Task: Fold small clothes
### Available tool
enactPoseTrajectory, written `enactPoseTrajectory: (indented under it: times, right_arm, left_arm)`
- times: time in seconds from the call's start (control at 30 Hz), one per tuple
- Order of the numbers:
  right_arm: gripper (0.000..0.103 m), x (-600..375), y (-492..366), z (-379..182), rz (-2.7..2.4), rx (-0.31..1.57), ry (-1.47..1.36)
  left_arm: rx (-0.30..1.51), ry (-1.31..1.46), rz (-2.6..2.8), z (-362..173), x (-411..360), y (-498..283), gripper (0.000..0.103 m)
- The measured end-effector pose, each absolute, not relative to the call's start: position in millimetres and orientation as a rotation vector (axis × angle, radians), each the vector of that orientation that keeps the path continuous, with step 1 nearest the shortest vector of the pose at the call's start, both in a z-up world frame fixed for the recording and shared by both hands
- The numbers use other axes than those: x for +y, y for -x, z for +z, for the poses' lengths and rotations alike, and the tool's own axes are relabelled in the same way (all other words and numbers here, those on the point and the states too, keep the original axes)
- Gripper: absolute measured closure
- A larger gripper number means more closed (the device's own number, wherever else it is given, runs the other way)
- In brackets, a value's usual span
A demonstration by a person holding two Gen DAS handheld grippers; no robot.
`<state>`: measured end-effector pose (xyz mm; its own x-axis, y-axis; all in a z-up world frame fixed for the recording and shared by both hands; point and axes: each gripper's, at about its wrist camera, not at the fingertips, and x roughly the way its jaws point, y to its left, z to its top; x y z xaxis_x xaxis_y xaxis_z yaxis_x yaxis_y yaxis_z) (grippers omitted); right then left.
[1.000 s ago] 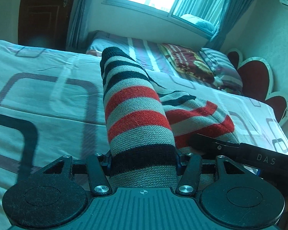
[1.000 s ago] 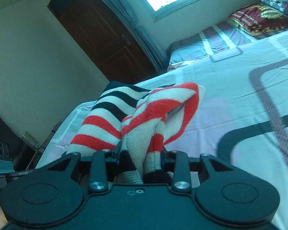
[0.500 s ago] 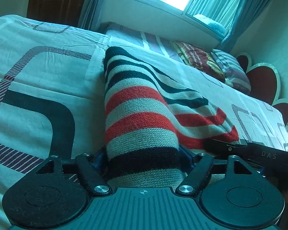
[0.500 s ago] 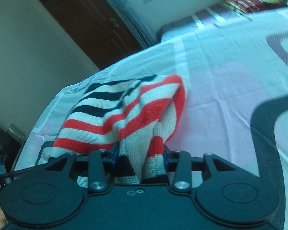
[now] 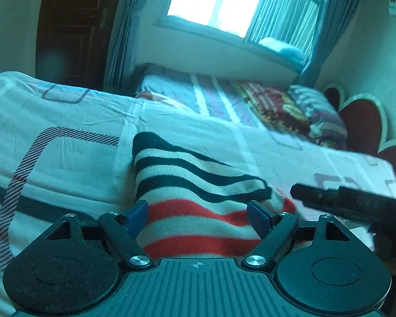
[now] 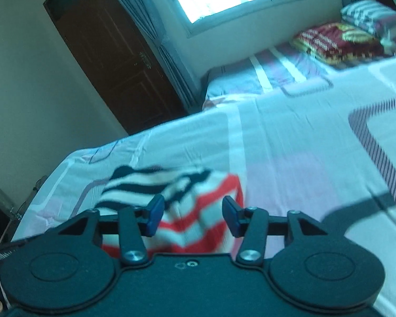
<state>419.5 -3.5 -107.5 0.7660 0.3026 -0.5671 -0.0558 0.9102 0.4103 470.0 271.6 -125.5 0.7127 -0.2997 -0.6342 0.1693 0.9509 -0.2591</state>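
Note:
A small knitted garment with black, white and red stripes [image 5: 195, 198] lies folded on the bed sheet [image 5: 66, 158]. My left gripper [image 5: 198, 215] is open just above its near end, blue pads [image 5: 136, 215] apart on either side of the cloth. The garment also shows in the right wrist view [image 6: 187, 211], blurred. My right gripper [image 6: 192, 218] is open over its red-striped end, holding nothing. The right gripper's black body [image 5: 351, 206] shows at the right of the left wrist view.
The bed has a white sheet with grey and striped rounded-rectangle patterns. A second bed [image 5: 198, 95] with a red blanket [image 5: 274, 105] and striped pillow [image 5: 316, 111] stands behind, under a window. A dark wooden door [image 6: 113, 50] is at the left.
Both grippers have opened and let go of the striped garment, which now lies flat on the bed. Both have drawn back a little from it.

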Motion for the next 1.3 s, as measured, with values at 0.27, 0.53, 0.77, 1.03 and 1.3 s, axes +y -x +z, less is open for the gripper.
enactPoseTrajectory:
  times: [0.27,0.53,0.77,1.03,1.3]
  right_arm:
    - [0.072,33,-460,-147,0.184,0.787,-0.106]
    - [0.07,33,-403,-114,0.209,0.703,-0.091]
    - [0.071,40,-332,-116,0.194,0.684,-0.081]
    - [0.067,31,-326,-152,0.092,0.74,-0.149]
    - [0.027,21,-293,-126,0.051,0.732,-0.324]
  left_arm:
    - [0.884,0.326,-0.158,-177,288,-503,0.021]
    - [0.756,0.165,-0.228,-138,279,-439,0.022]
    - [0.803,0.115,-0.256,-148,279,-390,0.021]
    - [0.825,0.138,-0.249,-163,282,-382,0.021]
    - [0.828,0.027,-0.166,-132,265,-352,0.0]
